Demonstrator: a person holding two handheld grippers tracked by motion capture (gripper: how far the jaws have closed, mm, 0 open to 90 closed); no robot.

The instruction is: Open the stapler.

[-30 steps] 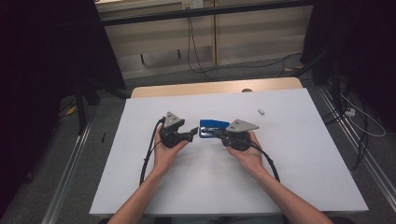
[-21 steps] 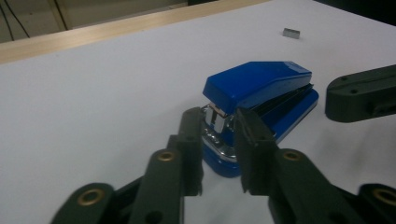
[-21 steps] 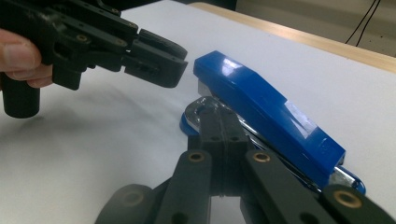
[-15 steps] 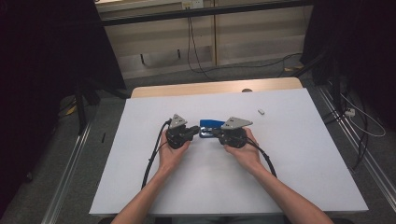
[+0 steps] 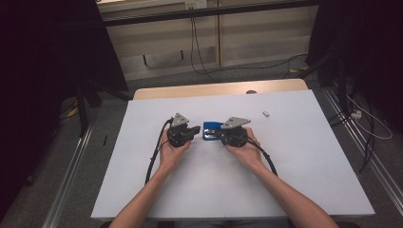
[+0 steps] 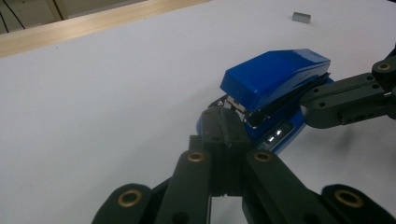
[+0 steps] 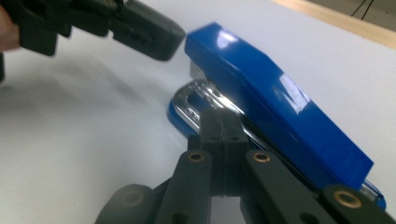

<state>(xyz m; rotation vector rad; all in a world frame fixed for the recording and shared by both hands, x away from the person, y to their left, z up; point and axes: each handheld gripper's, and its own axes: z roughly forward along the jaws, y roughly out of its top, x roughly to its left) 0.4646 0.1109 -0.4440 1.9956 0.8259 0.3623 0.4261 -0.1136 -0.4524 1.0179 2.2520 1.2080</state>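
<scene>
Stapler [image 5: 212, 131] sits between both grippers; small white block [image 5: 265, 113] well apart.

Both forearms come in from the near edge of the table [image 5: 304, 142] and slant inward toward its middle, each hand wrapped around a gripper. The left gripper [image 6: 225, 125] points to the person's right with its jaws pressed flat together, having just closed with nothing between them. The right gripper [image 7: 221, 122] faces it from close by, jaws likewise shut tight, grey plate on top.
</scene>
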